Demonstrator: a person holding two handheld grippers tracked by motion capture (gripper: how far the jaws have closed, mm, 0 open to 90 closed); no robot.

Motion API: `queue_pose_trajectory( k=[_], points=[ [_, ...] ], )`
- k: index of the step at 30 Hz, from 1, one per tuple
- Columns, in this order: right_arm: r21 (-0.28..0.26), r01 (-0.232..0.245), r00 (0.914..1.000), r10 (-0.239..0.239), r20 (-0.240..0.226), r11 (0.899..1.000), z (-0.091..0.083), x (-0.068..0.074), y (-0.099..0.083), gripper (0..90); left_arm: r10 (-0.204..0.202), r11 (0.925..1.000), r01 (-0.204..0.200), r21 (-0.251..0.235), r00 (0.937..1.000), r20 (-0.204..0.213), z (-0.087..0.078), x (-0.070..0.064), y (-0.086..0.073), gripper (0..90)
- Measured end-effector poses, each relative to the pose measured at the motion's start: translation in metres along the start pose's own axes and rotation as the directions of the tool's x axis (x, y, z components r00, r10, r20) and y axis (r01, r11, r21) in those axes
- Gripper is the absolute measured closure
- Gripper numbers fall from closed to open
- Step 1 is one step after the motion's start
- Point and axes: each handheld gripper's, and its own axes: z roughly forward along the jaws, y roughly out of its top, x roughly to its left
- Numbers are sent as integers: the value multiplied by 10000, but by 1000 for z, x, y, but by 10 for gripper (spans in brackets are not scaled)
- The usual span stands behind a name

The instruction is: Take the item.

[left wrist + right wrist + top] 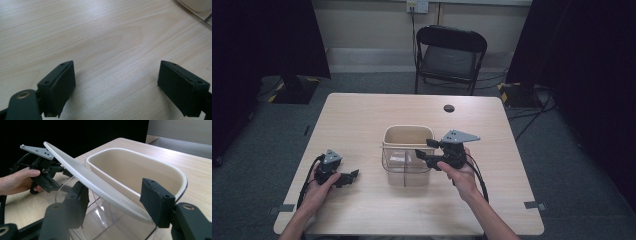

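Landmark is the clear bin at the middle of the table; a beige insert tray sits in its far half. High view: right gripper is at the bin's right rim, jaws spread, reaching over the top edge; left gripper rests low on the table well to the bin's left, near the front edge, nothing near its tips. High view doesn't resolve what's at the right jaws. Right gripper view does: a white handle bar runs diagonally across the bin's rim between the two jaws, which stand apart on either side of it, released, not pinching; beige tray just behind the bar, clear wall below. That view also catches the left hand with its gripper beyond the bin. Left gripper view: jaws wide apart over bare wood, nothing between them; a corner of the bin at top right.
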Motion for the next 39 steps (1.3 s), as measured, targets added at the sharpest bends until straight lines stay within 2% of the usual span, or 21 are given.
queue_pose_trajectory(
  k=[39],
  points=[
    [-49,-84,9999,83,-132,10000,3,-4,1,409,-22,10000,22,-22,10000,11,0,0,0,140]
  ],
)
